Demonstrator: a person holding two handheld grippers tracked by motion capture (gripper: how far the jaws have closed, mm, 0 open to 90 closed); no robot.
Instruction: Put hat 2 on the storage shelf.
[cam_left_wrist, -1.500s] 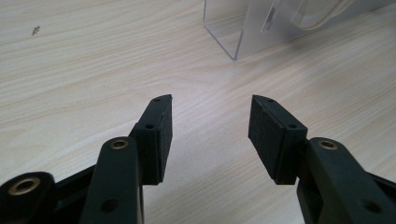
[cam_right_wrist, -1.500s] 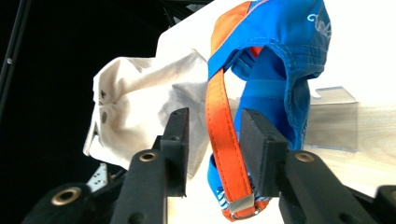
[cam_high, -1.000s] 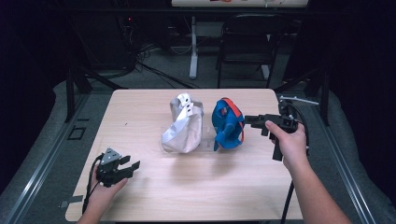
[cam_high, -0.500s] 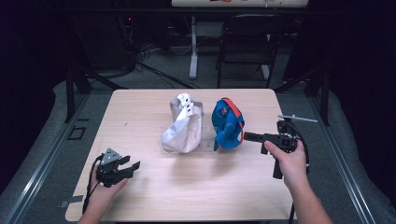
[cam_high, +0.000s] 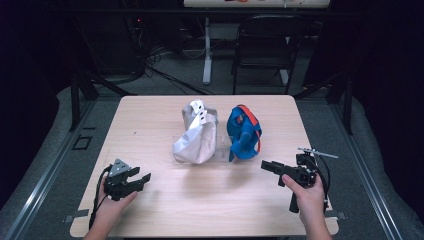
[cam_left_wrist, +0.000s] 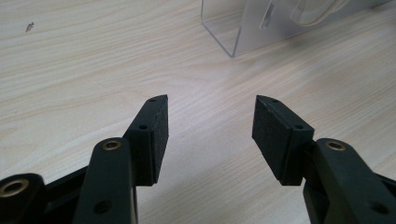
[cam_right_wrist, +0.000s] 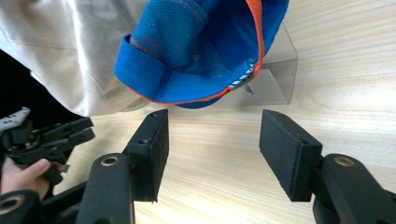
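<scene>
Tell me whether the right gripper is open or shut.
Open: the right gripper has its jaws wide apart, nothing between them, just short of the blue cap.

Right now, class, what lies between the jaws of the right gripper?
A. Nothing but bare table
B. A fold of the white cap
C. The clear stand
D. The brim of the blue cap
A: in the right gripper view the right gripper has its jaws spread wide over bare table, with the blue cap hanging beyond the tips, untouched.
</scene>
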